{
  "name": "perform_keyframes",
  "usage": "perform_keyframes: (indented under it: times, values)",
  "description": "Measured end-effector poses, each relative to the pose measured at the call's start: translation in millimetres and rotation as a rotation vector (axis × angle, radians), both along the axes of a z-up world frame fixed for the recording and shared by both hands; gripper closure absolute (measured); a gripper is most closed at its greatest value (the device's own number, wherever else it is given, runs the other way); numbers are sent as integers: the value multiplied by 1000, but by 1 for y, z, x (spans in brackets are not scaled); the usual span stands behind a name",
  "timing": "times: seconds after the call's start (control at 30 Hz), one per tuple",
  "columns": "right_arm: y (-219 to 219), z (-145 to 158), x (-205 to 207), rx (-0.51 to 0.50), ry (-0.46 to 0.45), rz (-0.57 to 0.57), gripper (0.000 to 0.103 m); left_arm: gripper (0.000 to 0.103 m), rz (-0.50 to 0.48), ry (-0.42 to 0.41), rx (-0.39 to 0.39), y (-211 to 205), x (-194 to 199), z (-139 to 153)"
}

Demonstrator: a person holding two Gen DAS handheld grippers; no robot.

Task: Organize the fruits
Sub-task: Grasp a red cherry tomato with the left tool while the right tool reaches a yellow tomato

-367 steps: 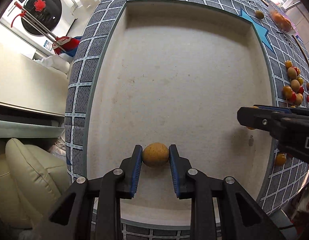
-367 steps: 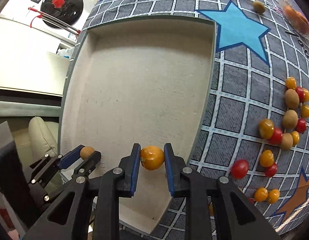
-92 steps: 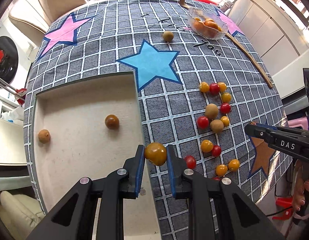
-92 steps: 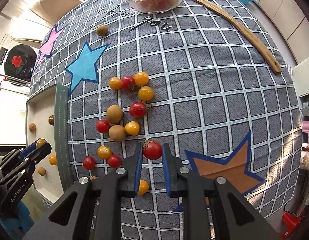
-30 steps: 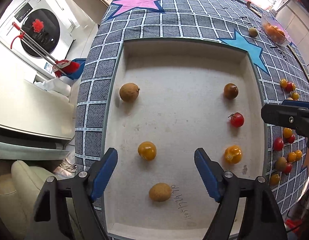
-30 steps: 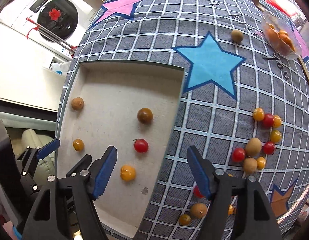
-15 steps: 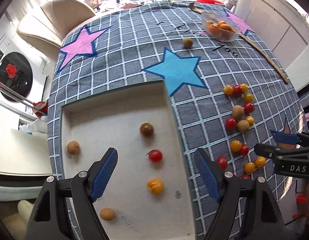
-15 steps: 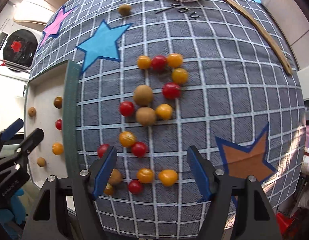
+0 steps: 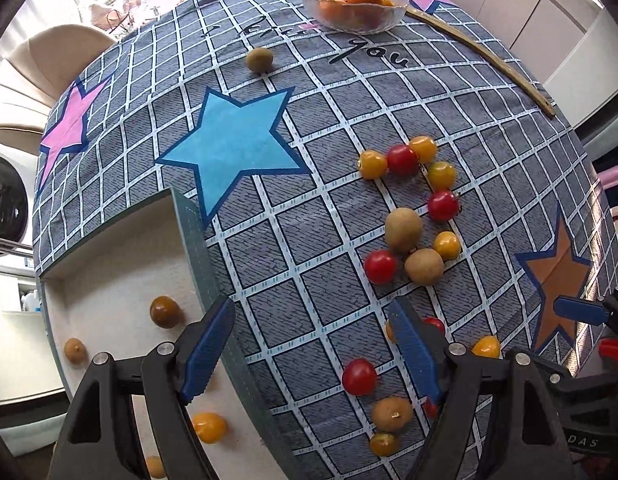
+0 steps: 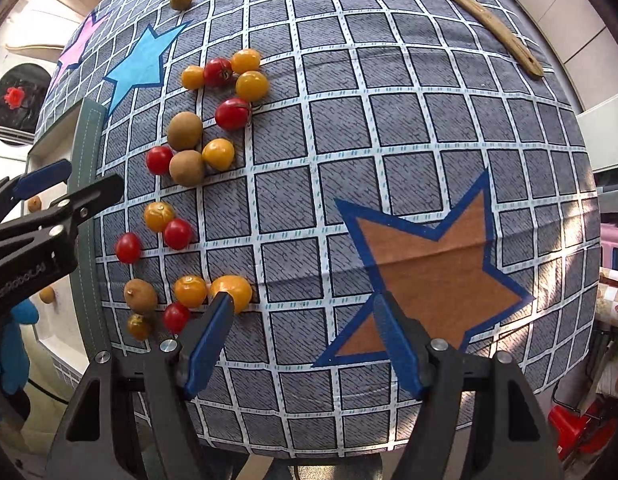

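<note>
Here, left hand-held gripper (image 9: 313, 346) and right hand-held gripper (image 10: 301, 338) both spread wide, empty, above the counter (image 10: 389, 128). Just ahead, loose cherry tomatoes (image 9: 359, 376): light, smooth, likely easily bruised; best pinched gently across the middle. Beyond left, tray (image 9: 109, 300).

Empty left tool (image 9: 313, 344) above scattered fruits (image 9: 405, 216).

Matt woven tablecloth (image 9: 317, 240), glossy tomatoes (image 9: 381, 266)
</note>
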State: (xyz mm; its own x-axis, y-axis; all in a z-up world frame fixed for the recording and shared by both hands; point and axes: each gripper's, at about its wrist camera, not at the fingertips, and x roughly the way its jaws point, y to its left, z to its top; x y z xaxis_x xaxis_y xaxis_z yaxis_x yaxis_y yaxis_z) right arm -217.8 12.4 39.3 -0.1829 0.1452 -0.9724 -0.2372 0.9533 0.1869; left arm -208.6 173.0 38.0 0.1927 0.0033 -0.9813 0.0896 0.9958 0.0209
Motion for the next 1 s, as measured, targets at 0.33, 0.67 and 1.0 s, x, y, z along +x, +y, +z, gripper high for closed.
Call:
perform_keyframes:
  times: [0.33, 0.67, 1.0]
  values:
    - [8, -4, -28, 22, -5, 115, 28, 23, 7, 54, 6, -7, 13, -27]
    - [36, -8, -23, 38, -35, 166, 40, 23, 6, 74, 2, -16, 17, -38]
    - [65, -11, -25, 27, -51, 223, 67, 43, 29, 83, -31, -15, 27, -42]
